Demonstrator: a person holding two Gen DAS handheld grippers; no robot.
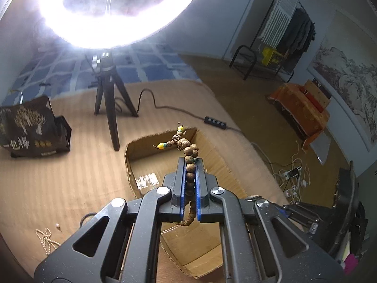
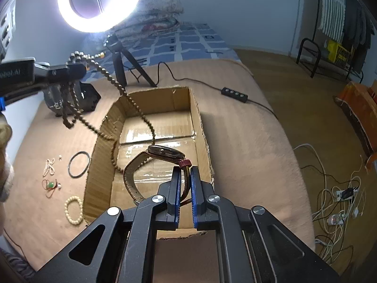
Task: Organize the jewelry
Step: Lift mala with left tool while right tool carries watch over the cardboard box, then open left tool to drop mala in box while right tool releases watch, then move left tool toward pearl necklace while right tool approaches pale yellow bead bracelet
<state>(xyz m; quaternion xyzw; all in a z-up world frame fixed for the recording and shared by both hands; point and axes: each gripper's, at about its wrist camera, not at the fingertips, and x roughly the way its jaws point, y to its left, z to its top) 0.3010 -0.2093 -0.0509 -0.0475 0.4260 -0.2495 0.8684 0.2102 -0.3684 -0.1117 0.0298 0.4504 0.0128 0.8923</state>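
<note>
the left gripper (image 1: 190,162) is clamped on a long wooden bead string (image 1: 190,176), whose beads run along the finger axis and spill past the tips toward 12 o'clock. from the right wrist view the string's loose loops hang from about 10 o'clock, one strand trailing down over the cardboard box's (image 2: 99,155) left wall into its hollow. the right gripper (image 2: 186,172) is pinched on the strap of a watch (image 2: 165,152), its face lying toward 11 o'clock, directly above the box floor. both loads look ready to drop; the right appears better centred over the box.
</note>
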